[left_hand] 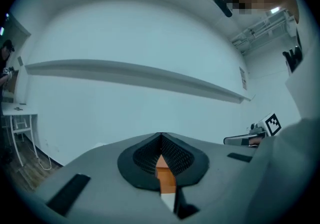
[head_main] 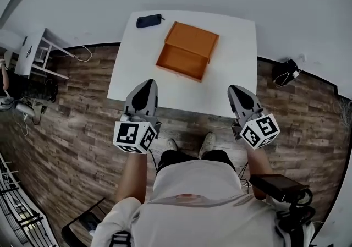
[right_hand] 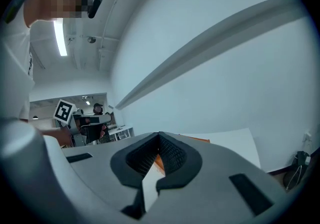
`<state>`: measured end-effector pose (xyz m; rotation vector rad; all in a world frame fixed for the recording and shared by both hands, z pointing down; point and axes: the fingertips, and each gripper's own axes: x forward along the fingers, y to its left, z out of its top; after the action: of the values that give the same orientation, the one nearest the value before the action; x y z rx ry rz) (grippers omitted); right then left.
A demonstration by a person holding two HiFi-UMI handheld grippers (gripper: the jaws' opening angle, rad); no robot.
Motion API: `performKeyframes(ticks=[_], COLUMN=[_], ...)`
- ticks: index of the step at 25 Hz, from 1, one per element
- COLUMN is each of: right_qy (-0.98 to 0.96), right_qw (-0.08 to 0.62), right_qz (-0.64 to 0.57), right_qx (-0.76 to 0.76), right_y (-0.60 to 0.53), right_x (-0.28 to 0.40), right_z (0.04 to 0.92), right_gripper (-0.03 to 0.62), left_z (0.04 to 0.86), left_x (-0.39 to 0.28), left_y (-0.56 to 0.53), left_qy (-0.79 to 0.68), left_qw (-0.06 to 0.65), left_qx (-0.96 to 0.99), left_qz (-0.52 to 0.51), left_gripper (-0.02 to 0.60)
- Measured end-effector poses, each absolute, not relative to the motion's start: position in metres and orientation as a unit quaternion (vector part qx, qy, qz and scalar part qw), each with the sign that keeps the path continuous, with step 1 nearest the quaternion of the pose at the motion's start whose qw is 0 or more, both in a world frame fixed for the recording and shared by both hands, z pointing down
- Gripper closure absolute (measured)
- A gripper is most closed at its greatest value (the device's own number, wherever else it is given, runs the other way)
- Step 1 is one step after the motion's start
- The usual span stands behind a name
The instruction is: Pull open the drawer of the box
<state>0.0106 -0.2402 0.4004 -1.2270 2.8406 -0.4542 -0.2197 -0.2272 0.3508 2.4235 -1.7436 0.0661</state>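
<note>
An orange wooden box [head_main: 191, 38] lies on the white table [head_main: 236, 59], with its drawer [head_main: 181, 63] pulled out toward me and its inside showing empty. Both grippers hang off the table's near edge, apart from the box. My left gripper [head_main: 147, 84] is shut with nothing between its jaws; in the left gripper view [left_hand: 161, 136] the pads meet and a sliver of the orange box [left_hand: 165, 174] shows through the slot below them. My right gripper [head_main: 237, 89] is also shut and empty [right_hand: 159, 134], with a strip of the box [right_hand: 159, 162] visible behind it.
A dark pouch [head_main: 149, 21] lies at the table's far left corner. A white desk [head_main: 34, 56] stands to the left on the wooden floor, and a black bag [head_main: 286, 71] sits on the floor to the right. My shoes [head_main: 190, 144] are just under the table's near edge.
</note>
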Motion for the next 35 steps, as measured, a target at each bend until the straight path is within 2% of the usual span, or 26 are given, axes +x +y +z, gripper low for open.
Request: performKeyframes(ticks=[8,19,35], right_qy=[0.905,0.888,0.893], right_qw=[0.024,0.025,0.023], right_qz=[-0.102,-0.040,-0.025], right_qx=[-0.412,-0.457,-0.450], right_y=[-0.199,-0.088,-0.091], right_x=[-0.012,-0.097,-0.110], right_z=[0.360,0.315,0.299], right_gripper=[0.592,0.592,0.592], left_z=[0.312,0.295,0.306], left_x=[-0.238,-0.332,-0.337], left_y=[-0.181,-0.089,-0.091], left_qy=[-0.555,-0.511,-0.512], left_qw=[0.034,0.036,0.057], left_qx=[0.831,0.857,0.856], left_qz=[-0.016,-0.049,-0.037], left_gripper=[0.571,0.571,0.571])
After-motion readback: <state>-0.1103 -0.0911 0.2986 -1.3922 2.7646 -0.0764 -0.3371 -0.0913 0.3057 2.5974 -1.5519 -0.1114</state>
